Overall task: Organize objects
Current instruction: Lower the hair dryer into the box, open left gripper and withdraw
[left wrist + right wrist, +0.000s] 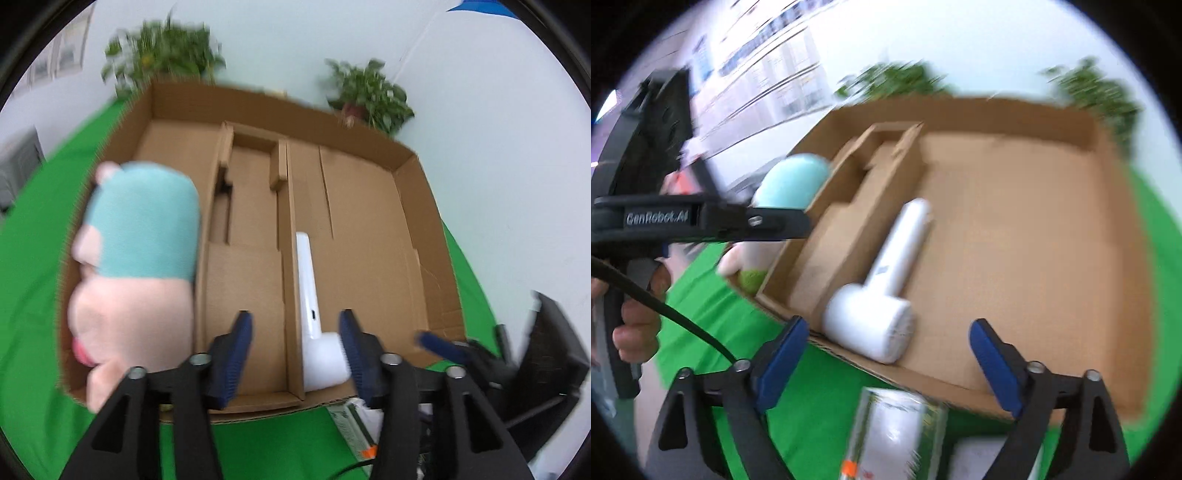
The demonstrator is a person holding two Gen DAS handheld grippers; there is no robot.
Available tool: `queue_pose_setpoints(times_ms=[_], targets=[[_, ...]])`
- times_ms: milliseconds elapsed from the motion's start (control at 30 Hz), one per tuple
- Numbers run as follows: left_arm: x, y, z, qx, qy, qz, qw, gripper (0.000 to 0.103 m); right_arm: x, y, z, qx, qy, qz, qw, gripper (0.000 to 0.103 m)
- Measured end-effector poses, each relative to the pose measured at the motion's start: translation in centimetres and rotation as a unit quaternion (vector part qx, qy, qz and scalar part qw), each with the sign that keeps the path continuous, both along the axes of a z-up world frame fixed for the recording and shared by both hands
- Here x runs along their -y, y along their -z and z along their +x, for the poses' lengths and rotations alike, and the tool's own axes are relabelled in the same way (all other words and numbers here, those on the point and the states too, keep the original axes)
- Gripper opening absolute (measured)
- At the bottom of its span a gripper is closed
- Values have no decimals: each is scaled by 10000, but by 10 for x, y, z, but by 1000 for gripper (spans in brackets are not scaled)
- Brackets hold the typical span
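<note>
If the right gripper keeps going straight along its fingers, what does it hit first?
Most likely the white handheld device lying in the cardboard box, just past the near box wall. The right gripper is open with nothing between its jaws. Depth is hard to judge in this blurred view.

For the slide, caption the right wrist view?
Open right gripper hovers over white handheld device lying in cardboard tray, plush toy at far side.

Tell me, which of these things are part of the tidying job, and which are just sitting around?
Part of the job:
- cardboard tray with compartments
- white handheld device lying in it
- plush toy at the tray's left side
- packet on the green cloth, outside the tray

Just around:
- potted plants
- green cloth
- wall papers
</note>
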State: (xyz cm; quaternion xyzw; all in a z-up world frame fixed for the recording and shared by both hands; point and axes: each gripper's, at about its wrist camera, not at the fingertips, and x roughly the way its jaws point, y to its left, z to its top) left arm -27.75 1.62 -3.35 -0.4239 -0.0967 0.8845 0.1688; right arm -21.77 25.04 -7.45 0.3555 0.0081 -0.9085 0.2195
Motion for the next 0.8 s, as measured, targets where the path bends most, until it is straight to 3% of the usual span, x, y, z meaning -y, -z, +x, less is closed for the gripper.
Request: queue_pose_setpoints(times_ms=[33,100,167,233,300,400,700,733,767,800], targets=[[0,-7,11,-234,-62,-143,9996,69,-9,-4,16,-135,119,-10,9998,102],[-8,-21,32,-795,-235,-457,9955,83,-13,-8,44,-419,342,58,9985,102],[-16,-36,61,-1473,-355,-776,9854,87,-17,-19,33,-637,524,85,9966,102],[-29,-44,82,-1900,-448,-1045,9752,91,-5,-30,62,-764,652,65,9949,102],[-35,-49,101,-2106,-490,-1225,9686,96,12,-32,36,-866,732,102,9935,102],[-39,-51,118,-2205,-561,-1246,9658,97,14,-39,49,-984,809,170,9917,102],[-36,-47,132,-1974,-608,-997,9734,94,6,-35,64,-932,825,58,9922,99],[-37,-45,132,-1958,-612,-946,9741,89,6,-35,62,-940,832,58,9921,94],[-38,-44,132,-1943,-590,-904,9750,84,6,-34,63,-937,875,105,9917,71],[-38,-43,133,-1914,-525,-867,9763,68,6,-34,62,-912,923,167,9914,39]])
